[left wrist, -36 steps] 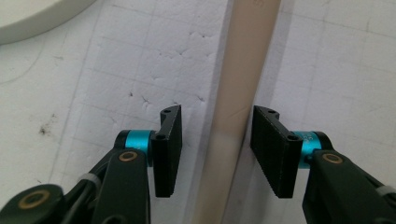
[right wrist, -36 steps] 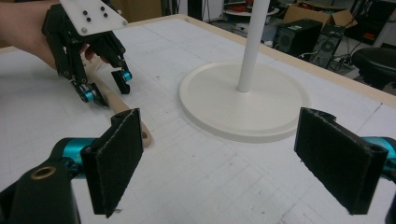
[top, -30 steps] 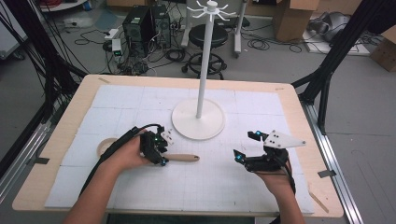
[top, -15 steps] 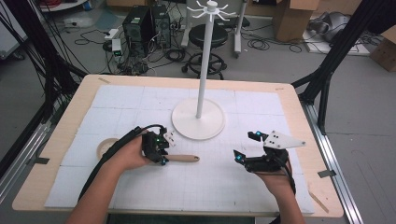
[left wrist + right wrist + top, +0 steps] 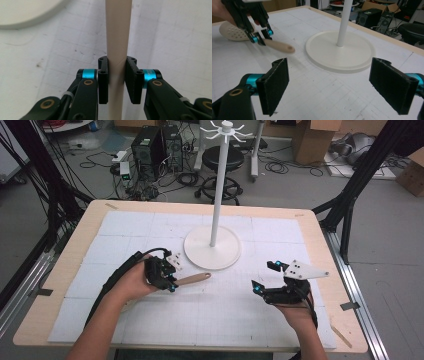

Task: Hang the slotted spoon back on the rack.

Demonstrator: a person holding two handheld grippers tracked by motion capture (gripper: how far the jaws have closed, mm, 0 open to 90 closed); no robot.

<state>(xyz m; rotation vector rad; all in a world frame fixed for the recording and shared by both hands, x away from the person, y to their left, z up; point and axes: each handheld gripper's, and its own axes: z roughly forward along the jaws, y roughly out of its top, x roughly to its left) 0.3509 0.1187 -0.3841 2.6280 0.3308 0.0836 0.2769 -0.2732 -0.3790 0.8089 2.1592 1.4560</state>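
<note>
On the white gridded mat point(image 5: 150, 232) that covers the pale wooden table point(image 5: 320, 232), the left gripper point(image 5: 170, 277) is clamped across the straight handle of a beige wooden slotted spatula point(image 5: 192, 279); in the left gripper view its two black jaws press on either side of that round handle point(image 5: 117, 45), with the blue joints just behind them. The spatula's handle points to the person's right, toward the edge of the round white base point(image 5: 212, 247) of a tall white stand whose thin pole point(image 5: 218, 195) rises to a ring of small hooks point(image 5: 225, 129). In the right gripper view the perforated blade of the spatula point(image 5: 233, 31) shows behind the left gripper point(image 5: 260, 37) (whether blade or handle touches the mat there cannot be told). The right gripper point(image 5: 264, 276), held low over the mat to the right of the base, has its jaws spread wide apart with nothing between them, and a grey three-cornered plate point(image 5: 305, 270) sits on top of it.
</note>
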